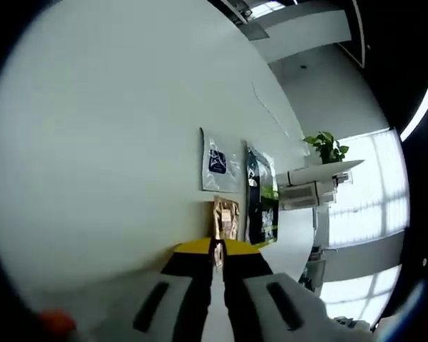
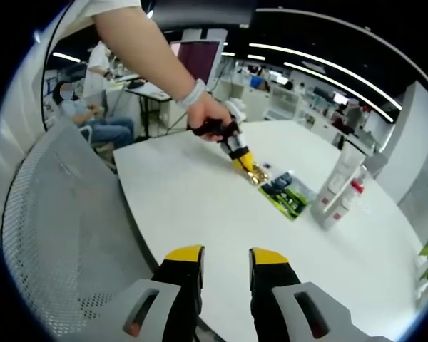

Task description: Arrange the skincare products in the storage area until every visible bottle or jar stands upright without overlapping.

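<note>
In the right gripper view a mesh chair (image 2: 53,235) stands at the far left, beside the white desk (image 2: 200,206). Further right a hand (image 2: 208,120) holds the left gripper (image 2: 251,171) down at the desk, its yellow tips closed on a small gold packet (image 2: 257,174). The left gripper view shows the same grip up close: its fingers (image 1: 200,281) nearly together with the packet (image 1: 225,219) pinched at the tips. Touching the packet on its right lie flat sachets (image 2: 285,194), dark and green. Right again, two tall white bottles (image 2: 335,189) stand upright, close together, one perhaps leaning on the other. The right gripper (image 2: 225,260) hangs over bare desk, fingers apart and empty. By my reading the bottles are mostly settled; the packets still overlap, so sorting them remains.
</note>
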### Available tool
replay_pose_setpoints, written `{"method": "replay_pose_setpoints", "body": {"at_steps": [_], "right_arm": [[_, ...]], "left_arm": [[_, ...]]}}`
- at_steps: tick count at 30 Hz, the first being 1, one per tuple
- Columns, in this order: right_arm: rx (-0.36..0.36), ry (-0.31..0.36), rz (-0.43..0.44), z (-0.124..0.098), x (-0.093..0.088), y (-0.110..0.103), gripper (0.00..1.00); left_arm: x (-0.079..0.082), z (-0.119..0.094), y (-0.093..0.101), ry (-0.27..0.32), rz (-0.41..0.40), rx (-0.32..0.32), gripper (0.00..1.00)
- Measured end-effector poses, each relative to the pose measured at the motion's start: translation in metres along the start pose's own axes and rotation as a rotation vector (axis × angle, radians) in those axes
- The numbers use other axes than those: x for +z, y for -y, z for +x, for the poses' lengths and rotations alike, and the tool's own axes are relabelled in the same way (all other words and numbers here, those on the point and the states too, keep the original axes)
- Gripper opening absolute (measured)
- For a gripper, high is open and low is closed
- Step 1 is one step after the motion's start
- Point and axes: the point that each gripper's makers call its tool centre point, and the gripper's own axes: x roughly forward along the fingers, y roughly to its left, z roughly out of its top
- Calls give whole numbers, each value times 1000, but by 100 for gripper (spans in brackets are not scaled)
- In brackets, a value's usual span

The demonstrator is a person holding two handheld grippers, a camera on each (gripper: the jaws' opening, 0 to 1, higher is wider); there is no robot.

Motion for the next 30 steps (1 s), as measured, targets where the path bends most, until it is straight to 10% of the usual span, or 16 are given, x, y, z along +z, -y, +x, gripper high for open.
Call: {"method": "replay_pose_setpoints", "body": {"at_steps": [30], "right_arm": [[-9, 23, -20, -2, 4, 1, 29]], "left_arm": [[5, -38, 8, 169, 6, 5, 13]]}}
